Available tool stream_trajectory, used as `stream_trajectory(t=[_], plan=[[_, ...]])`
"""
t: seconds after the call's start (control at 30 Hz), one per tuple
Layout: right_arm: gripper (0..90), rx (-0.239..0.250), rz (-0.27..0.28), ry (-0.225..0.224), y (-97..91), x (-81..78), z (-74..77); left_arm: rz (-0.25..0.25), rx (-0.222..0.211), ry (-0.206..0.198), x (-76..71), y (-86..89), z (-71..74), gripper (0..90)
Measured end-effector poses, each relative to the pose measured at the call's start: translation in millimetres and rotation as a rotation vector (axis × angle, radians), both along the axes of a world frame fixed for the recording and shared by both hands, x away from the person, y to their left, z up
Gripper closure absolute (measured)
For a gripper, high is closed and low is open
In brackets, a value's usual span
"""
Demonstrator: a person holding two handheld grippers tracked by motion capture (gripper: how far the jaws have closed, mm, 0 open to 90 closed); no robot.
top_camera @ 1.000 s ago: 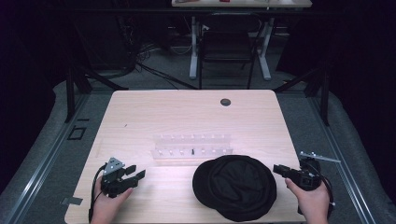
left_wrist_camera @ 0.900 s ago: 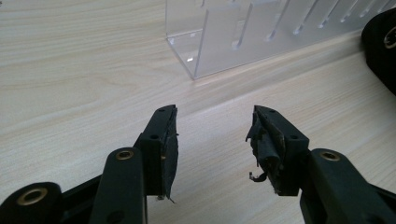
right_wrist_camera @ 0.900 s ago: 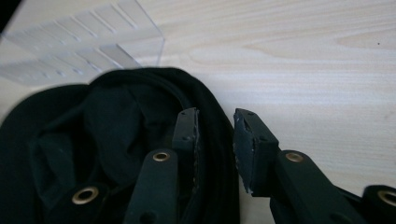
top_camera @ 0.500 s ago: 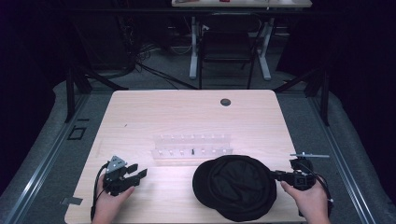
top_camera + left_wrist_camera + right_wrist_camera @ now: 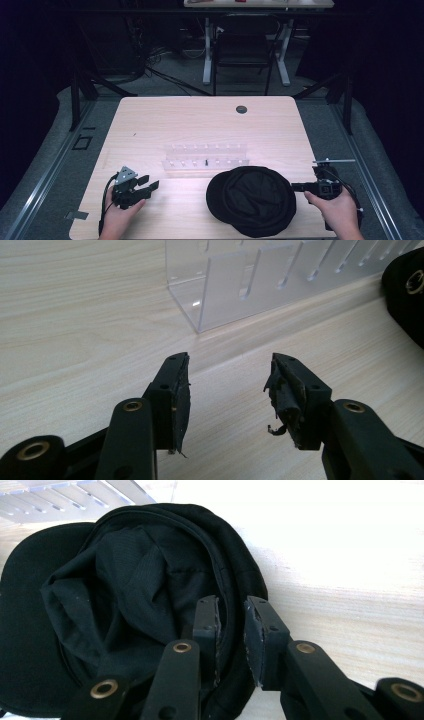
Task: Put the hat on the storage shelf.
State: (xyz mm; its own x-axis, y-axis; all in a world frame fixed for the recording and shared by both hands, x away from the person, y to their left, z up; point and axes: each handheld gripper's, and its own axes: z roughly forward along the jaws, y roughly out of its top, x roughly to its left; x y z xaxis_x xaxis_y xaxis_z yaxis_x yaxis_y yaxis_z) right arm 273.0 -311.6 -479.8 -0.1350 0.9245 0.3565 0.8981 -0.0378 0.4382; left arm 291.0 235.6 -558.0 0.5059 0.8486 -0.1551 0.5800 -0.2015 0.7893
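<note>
Your right claw (image 5: 231,630) has just been closing over the cap's (image 5: 255,200) rim — edge between the jaws, grip not yet firm. Cap sits unmoved on the counter (image 5: 200,125); left claw (image 5: 227,390) waits open, empty.

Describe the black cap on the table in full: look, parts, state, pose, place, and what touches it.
The black cap is soft, matte fabric, lying upside down on the light wooden table near its front edge, in front of the clear slotted rack. Its crumpled lining faces up, and the flat brim points toward the left gripper. The right gripper straddles the rim at the cap's right side, one jaw inside, one outside; the jaws have just been closing and are not yet clamped.
</note>
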Motion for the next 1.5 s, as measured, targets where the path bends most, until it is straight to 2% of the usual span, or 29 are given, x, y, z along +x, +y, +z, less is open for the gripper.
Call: stream_trajectory(t=[0.07,0.2,0.4,0.43,0.47,0.53,0.6,0.63,0.9,0.93,0.97,1.17,1.2,1.27,1.5], plan=[[75.5,-0.006,-0.004,0.008,-0.4,0.7,0.8,0.002,-0.001,-0.001,0.1,-0.1,0.0,50.8],[75.6,-0.038,0.005,0.067,-3.3,5.7,-2.0,-0.003,0.004,0.001,0.5,-1.8,-0.4,50.8],[75.6,-0.043,0.005,0.105,-4.0,12.3,-9.2,-0.007,0.004,-0.001,0.6,-2.5,-0.5,50.8],[75.6,-0.082,0.020,0.124,-4.9,13.3,-8.1,-0.006,0.003,0.000,0.6,-2.3,-0.5,50.8],[75.6,-0.049,0.018,0.126,-2.7,15.3,-12.4,-0.005,0.002,0.001,0.6,-2.2,-0.5,50.8],[75.6,-0.049,0.026,0.131,-2.5,16.6,-13.5,-0.002,0.003,0.002,0.7,-1.8,-0.6,50.8],[75.6,-0.052,0.009,0.125,-0.4,18.1,-14.7,-0.003,0.005,0.007,0.2,-1.3,0.1,50.8],[75.6,-0.049,0.026,0.131,-1.5,19.2,-15.6,-0.001,0.002,0.000,0.1,-1.4,-0.2,50.8],[75.5,-0.051,0.025,0.173,-0.2,23.7,-27.2,0.001,-0.003,-0.002,0.0,-0.9,-0.7,50.8],[75.5,-0.059,-0.002,0.169,1.7,23.2,-28.6,0.001,-0.003,-0.002,0.0,-1.0,-0.8,50.7],[75.6,-0.056,0.028,0.182,-0.2,24.3,-29.1,0.001,-0.003,-0.002,0.1,-1.1,-0.9,50.7],[77.1,-0.052,0.039,0.216,-2.4,27.1,-34.2,-0.001,0.001,-0.001,0.2,-1.5,-1.1,50.7],[77.1,-0.039,0.022,0.211,-1.5,27.3,-35.9,0.001,-0.001,0.000,0.2,-1.6,-1.3,50.7],[77.1,-0.022,0.025,0.221,-2.1,28.9,-37.2,0.001,-0.001,0.000,0.2,-1.6,-1.3,50.7],[78.1,-0.019,0.032,0.246,-2.6,31.6,-39.2,0.000,0.000,0.000,0.1,-1.3,-1.2,50.7]])
